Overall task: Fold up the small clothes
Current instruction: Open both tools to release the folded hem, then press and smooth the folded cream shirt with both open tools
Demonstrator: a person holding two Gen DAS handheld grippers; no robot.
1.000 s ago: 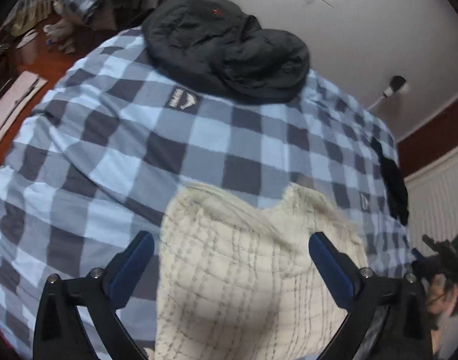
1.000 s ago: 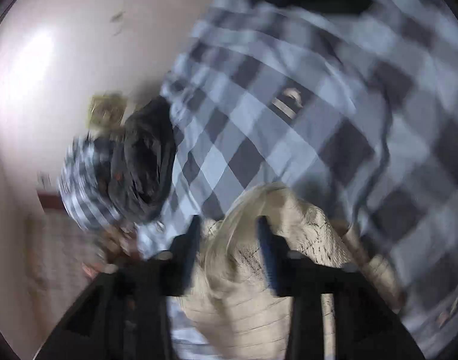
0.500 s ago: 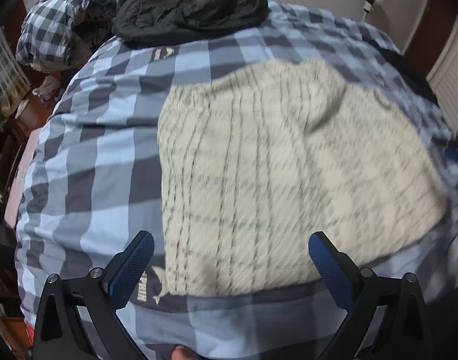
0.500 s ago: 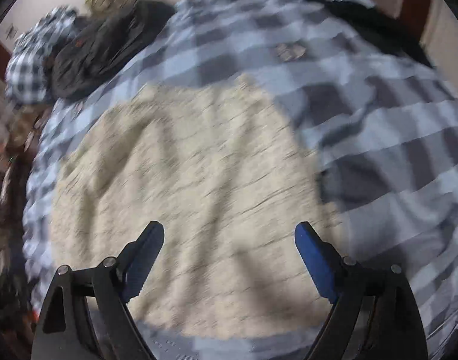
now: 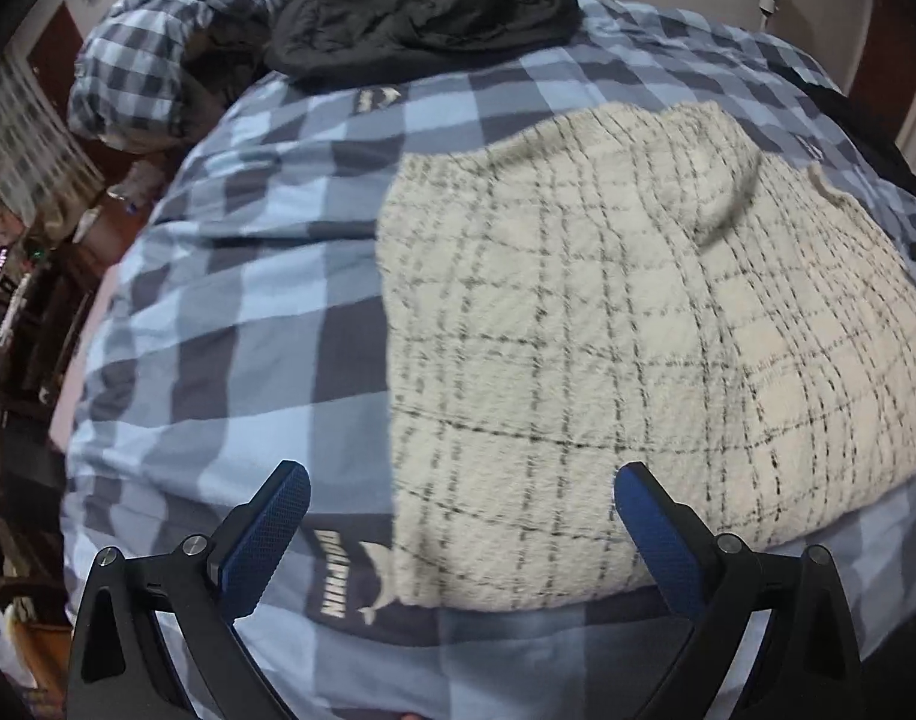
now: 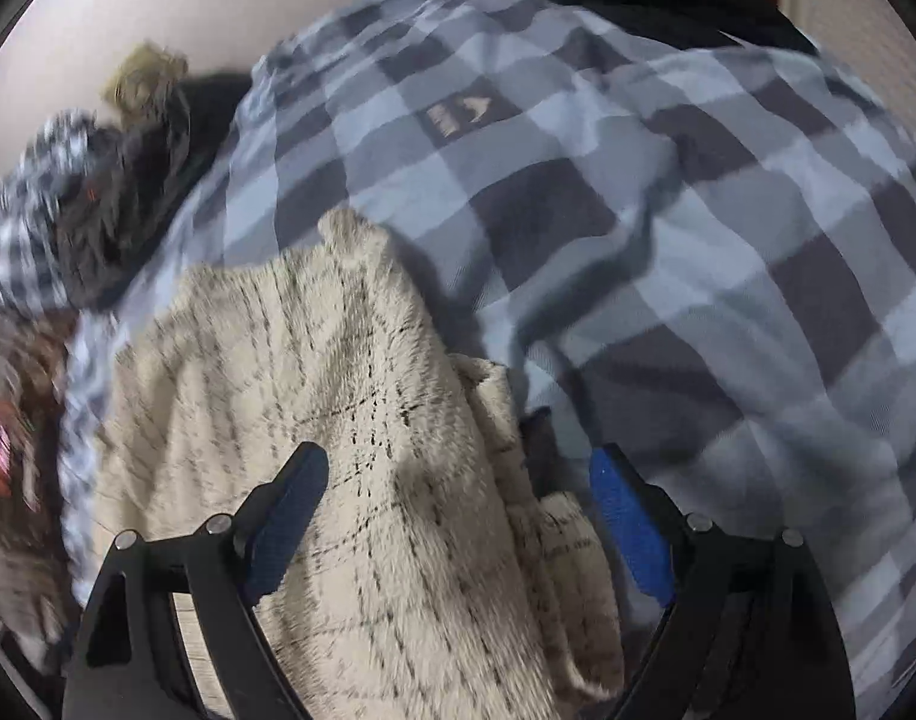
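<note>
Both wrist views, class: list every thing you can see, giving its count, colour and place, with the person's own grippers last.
Fuzzy garment: one, cream with thin dark checks, spread on the bed.
Bedcover: one, blue and grey checked, under the garment.
Black jacket: one, at the far end of the bed.
Checked bundle: one, blue and white, left of the jacket.
Left gripper: one, black with blue pads, open over the garment's near corner.
Right gripper: one, same colours, open over the garment's edge.

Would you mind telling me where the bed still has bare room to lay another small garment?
The widest bare stretch of the checked duvet lies left of the cream knit, running up to the black jacket. A narrower strip runs along the near edge. The far end is crowded by the jacket and a crumpled checked bundle.
</note>
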